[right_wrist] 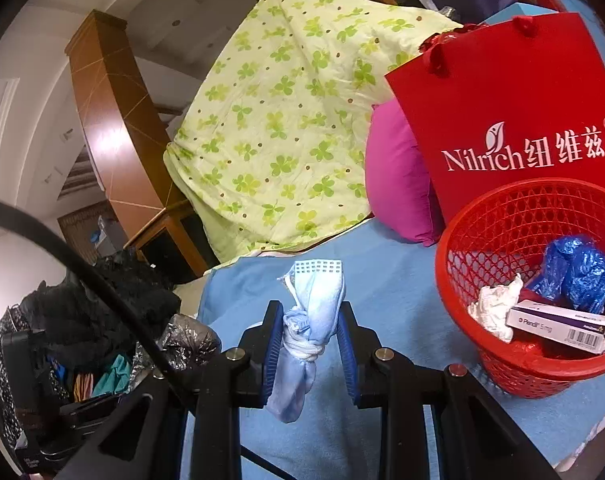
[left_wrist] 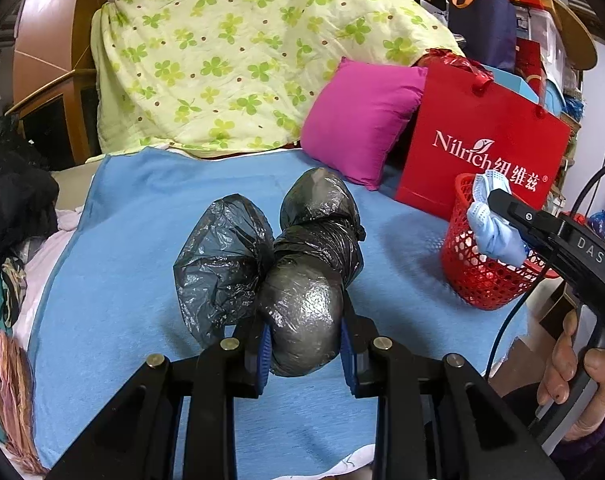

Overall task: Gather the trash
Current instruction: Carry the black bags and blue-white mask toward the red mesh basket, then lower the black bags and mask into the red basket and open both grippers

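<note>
My left gripper (left_wrist: 304,350) is shut on a knotted black plastic bag bundle (left_wrist: 302,280) and holds it over the blue blanket (left_wrist: 122,280). My right gripper (right_wrist: 309,344) is shut on a crumpled light-blue face mask (right_wrist: 310,312); in the left wrist view the mask (left_wrist: 492,228) hangs just over the rim of the red mesh basket (left_wrist: 474,280). In the right wrist view the basket (right_wrist: 462,248) sits to the right of the gripper and holds a blue bag (right_wrist: 574,276), a white tissue (right_wrist: 496,306) and a medicine box (right_wrist: 558,326).
A red Nilrich paper bag (left_wrist: 474,132) and a magenta pillow (left_wrist: 358,120) stand behind the basket. A green clover quilt (left_wrist: 230,52) is piled at the back. Dark clothes (left_wrist: 10,200) lie at the left. The person's hand (left_wrist: 574,364) grips the right tool.
</note>
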Demonstrator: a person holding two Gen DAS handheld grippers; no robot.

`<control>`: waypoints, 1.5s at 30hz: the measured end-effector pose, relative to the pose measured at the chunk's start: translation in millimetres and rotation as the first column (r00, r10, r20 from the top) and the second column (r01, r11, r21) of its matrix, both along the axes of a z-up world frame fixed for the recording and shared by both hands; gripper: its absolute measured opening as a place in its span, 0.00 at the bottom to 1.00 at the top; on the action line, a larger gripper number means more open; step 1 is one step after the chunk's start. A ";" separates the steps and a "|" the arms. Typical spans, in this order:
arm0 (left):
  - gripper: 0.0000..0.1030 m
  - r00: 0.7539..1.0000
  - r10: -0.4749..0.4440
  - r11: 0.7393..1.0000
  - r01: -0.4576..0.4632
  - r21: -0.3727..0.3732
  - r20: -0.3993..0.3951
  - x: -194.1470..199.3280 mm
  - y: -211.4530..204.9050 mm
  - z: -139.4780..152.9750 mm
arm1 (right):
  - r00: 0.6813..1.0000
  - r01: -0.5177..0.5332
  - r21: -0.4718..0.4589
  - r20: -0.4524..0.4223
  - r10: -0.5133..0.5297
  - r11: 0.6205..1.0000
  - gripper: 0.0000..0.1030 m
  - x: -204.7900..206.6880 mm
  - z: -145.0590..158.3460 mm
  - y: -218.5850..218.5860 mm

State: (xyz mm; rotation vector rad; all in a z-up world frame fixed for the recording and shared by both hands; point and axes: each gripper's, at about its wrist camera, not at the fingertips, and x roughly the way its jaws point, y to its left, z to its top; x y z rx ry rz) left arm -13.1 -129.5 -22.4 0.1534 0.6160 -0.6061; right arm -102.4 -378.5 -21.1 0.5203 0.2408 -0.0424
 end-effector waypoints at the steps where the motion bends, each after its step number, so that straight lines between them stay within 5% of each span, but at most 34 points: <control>1: 0.30 1.000 -0.005 1.000 0.005 -0.001 -0.001 -0.5 -1.4 0.7 | 1.000 0.004 0.003 0.002 -0.004 1.000 0.28 -1.2 -0.1 -1.4; 32: 0.30 0.981 -0.191 0.981 0.191 -0.027 -0.011 -20.6 -63.6 13.6 | 0.981 0.165 0.184 0.068 -0.180 0.969 0.29 -55.0 -5.1 -75.5; 45: 0.32 0.932 -0.361 0.931 0.362 -0.039 0.029 -35.8 -144.7 36.7 | 0.935 0.312 0.288 0.077 -0.346 0.906 0.30 -95.8 -13.6 -124.7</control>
